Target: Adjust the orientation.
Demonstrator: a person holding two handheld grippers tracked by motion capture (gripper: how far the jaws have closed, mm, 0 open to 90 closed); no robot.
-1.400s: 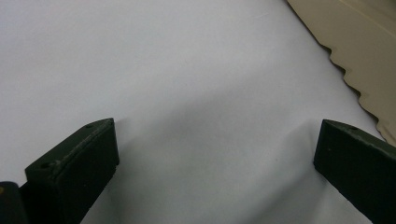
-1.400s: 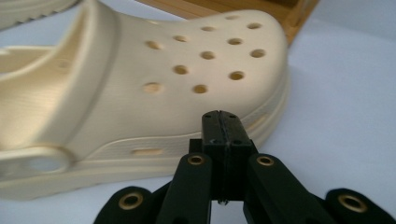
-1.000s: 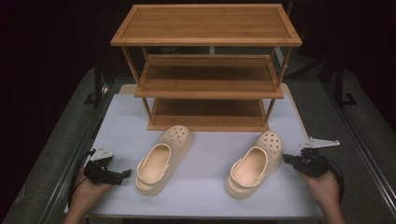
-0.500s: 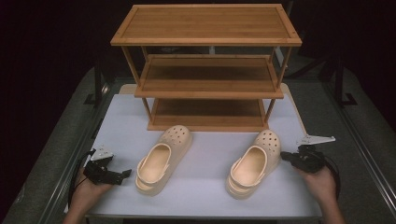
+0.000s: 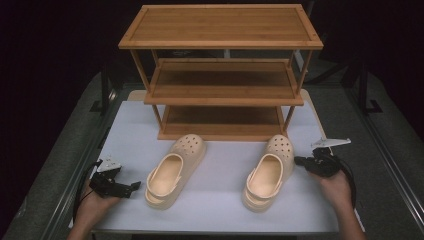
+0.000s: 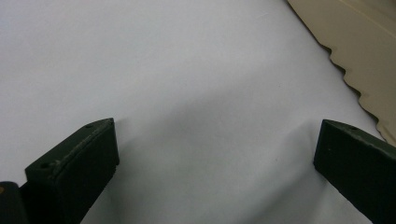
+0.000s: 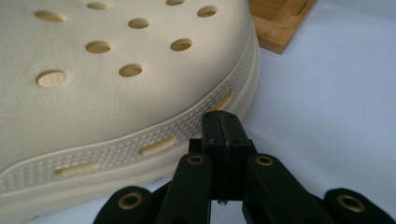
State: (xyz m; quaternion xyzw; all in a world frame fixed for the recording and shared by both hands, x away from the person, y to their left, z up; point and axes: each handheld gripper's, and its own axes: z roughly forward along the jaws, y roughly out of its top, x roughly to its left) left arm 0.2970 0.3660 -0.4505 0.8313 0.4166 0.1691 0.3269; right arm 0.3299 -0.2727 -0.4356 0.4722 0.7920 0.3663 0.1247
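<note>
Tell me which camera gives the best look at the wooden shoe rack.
The high view: the shoe rack stands whole there, all three shelves bare, behind the two clogs. The right gripper view catches just a bottom corner beyond the right clog. The left gripper view looks at the table instead.

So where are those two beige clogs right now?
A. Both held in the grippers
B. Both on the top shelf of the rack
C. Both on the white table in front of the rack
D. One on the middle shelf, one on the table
C: the left clog and the right clog both lie on the white table, in front of the wooden rack, whose shelves are bare.
</note>
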